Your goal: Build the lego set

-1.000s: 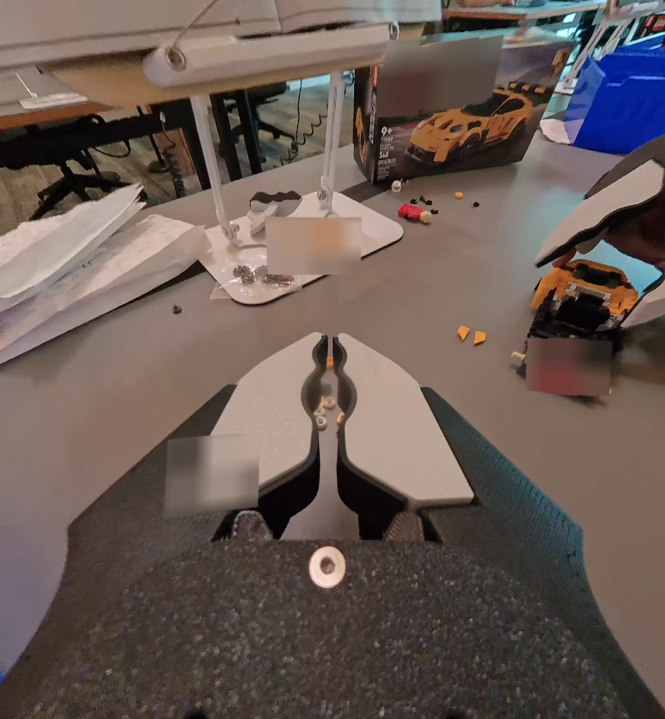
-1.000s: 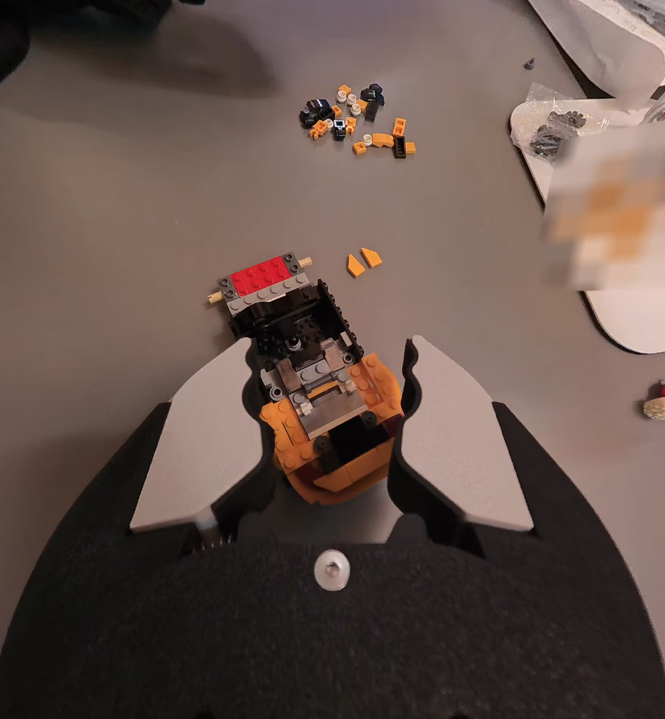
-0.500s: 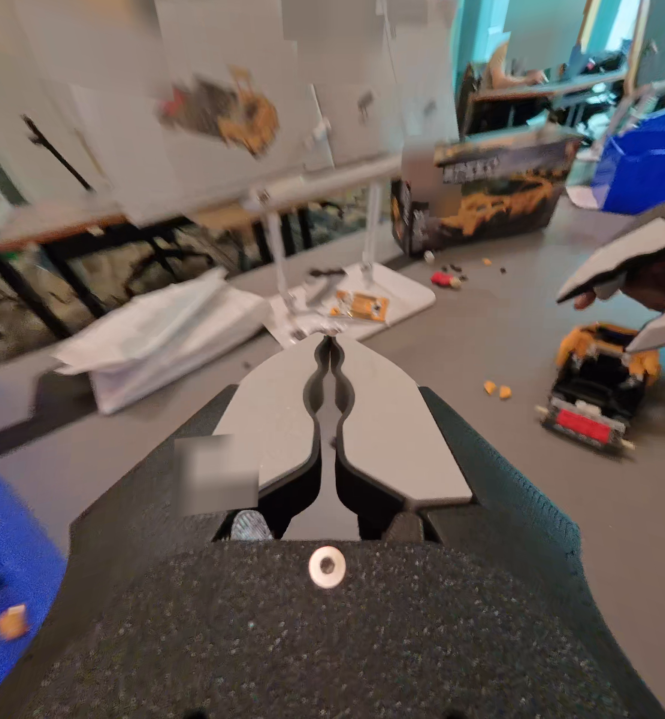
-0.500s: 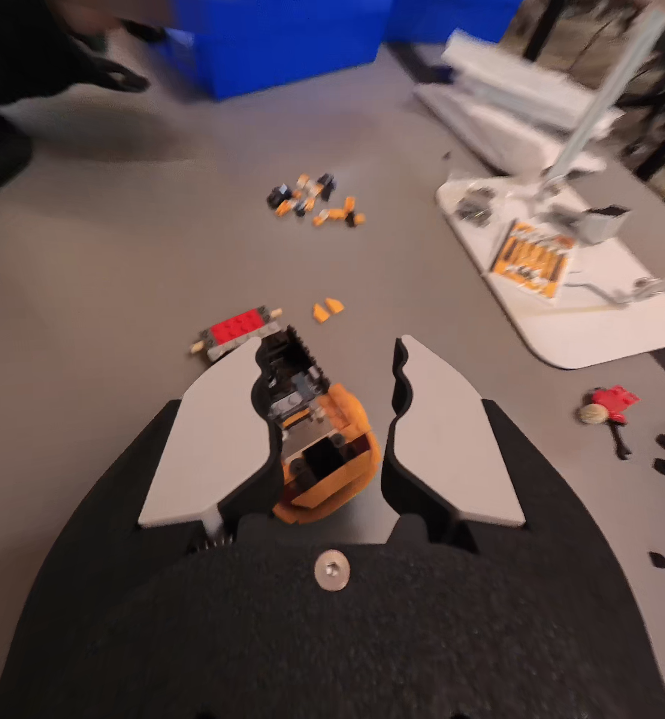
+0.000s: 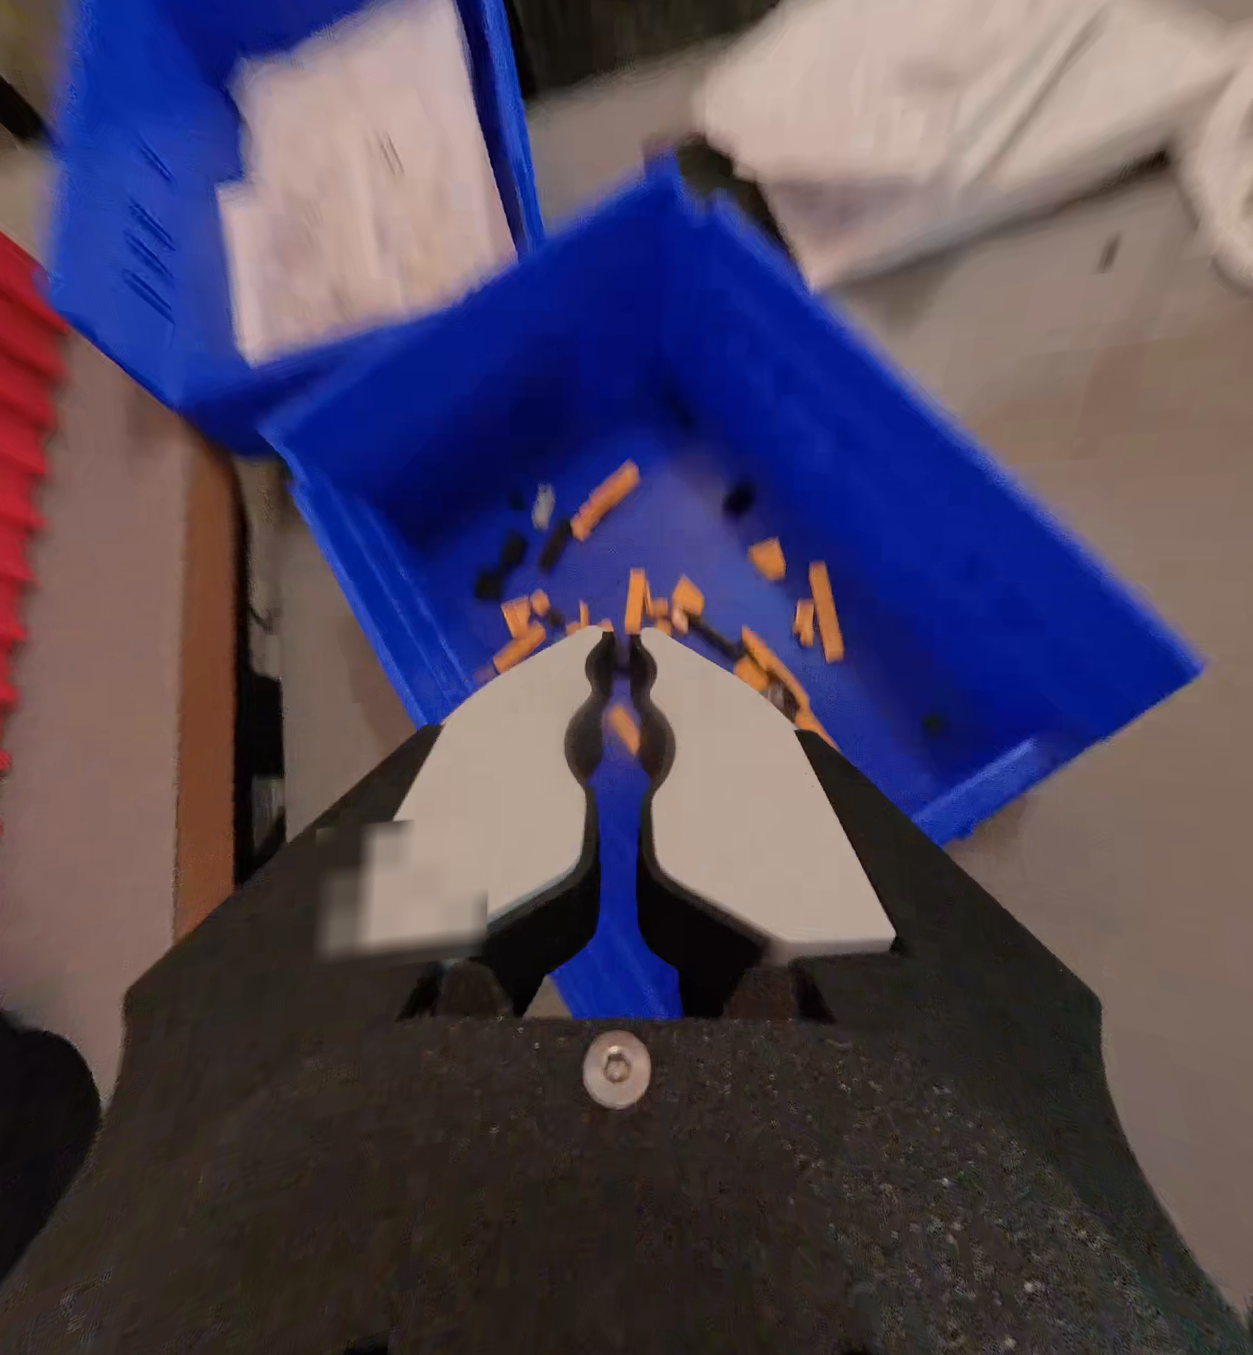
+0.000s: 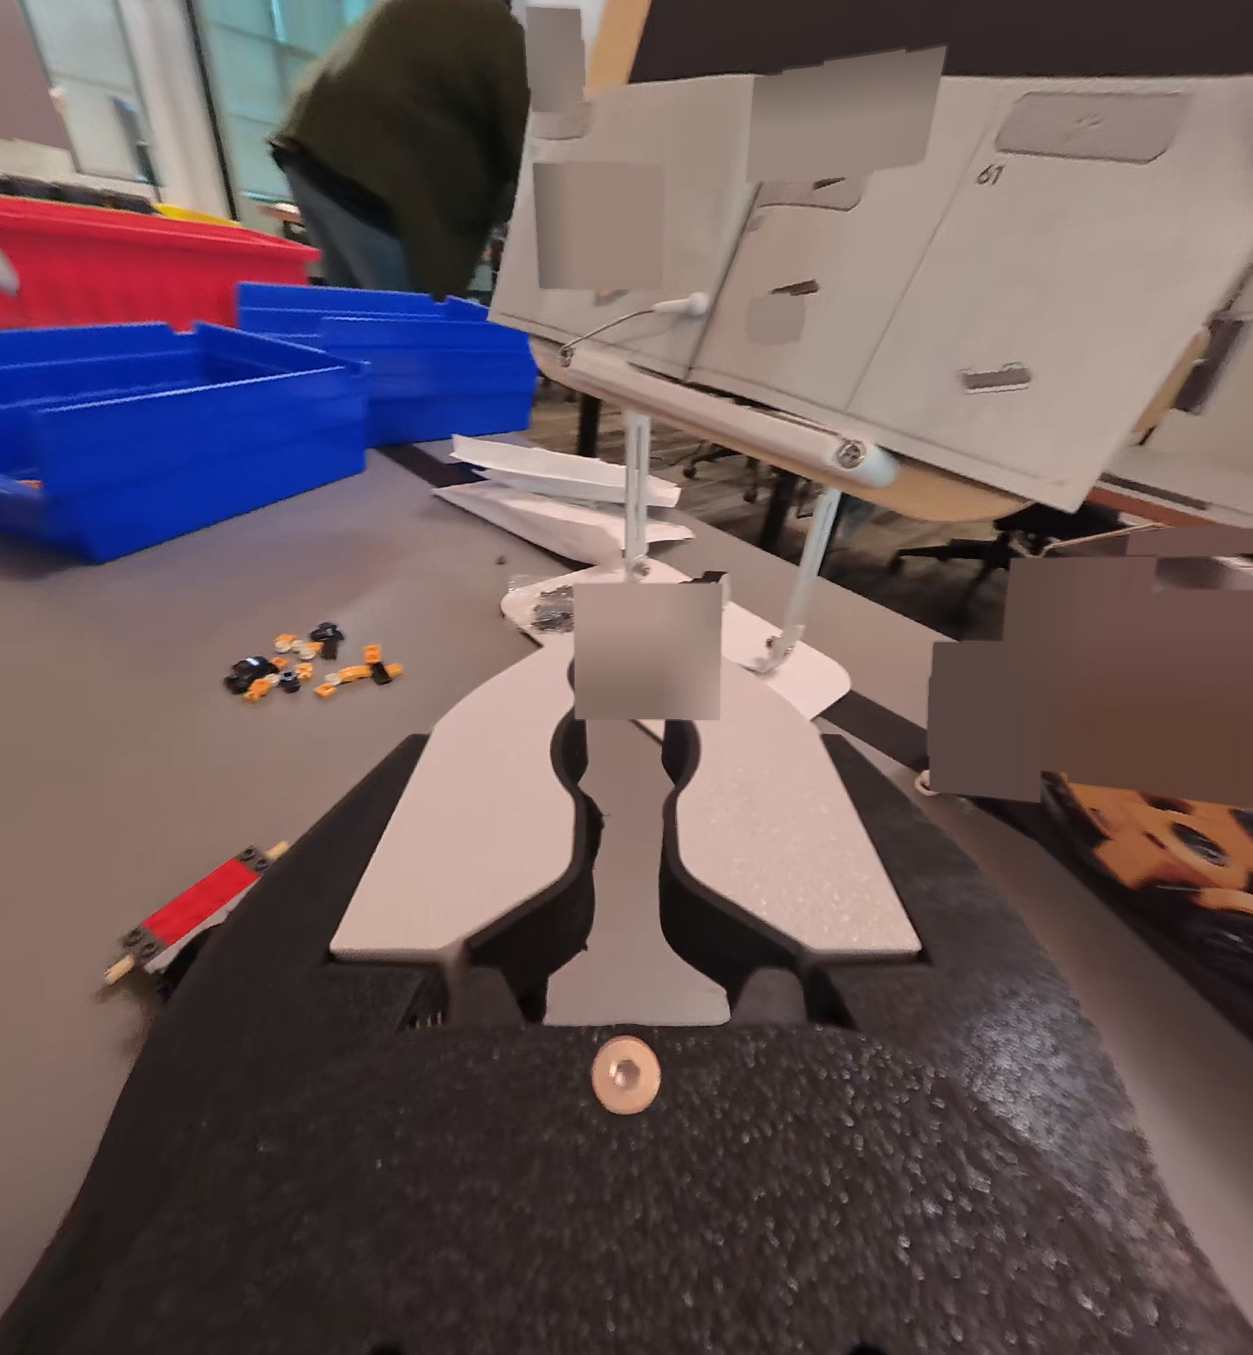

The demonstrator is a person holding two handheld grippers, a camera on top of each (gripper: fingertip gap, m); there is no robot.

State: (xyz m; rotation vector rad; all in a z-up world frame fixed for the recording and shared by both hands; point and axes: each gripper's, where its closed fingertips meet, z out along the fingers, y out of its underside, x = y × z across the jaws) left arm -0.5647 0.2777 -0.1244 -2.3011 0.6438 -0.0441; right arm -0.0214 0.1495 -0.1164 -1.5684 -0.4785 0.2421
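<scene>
Left gripper hangs over the blue bin, jaws nearly pressed together with a slim gap at the tips and nothing pinched. Below and just beyond the tips lies a scatter of orange and black lego pieces on the bin floor, blurred by motion.

Right gripper sits low over the grey table, jaws a little apart and empty, though a blurred patch hides the tips. To its near left pokes out the partly built car's red-topped end; farther left, a small pile of loose pieces; beyond, the instruction stand.

These bricks look light, hard and slick, so likely to skid or flip. Best bet: pinch a long orange plate across its narrow sides.
</scene>
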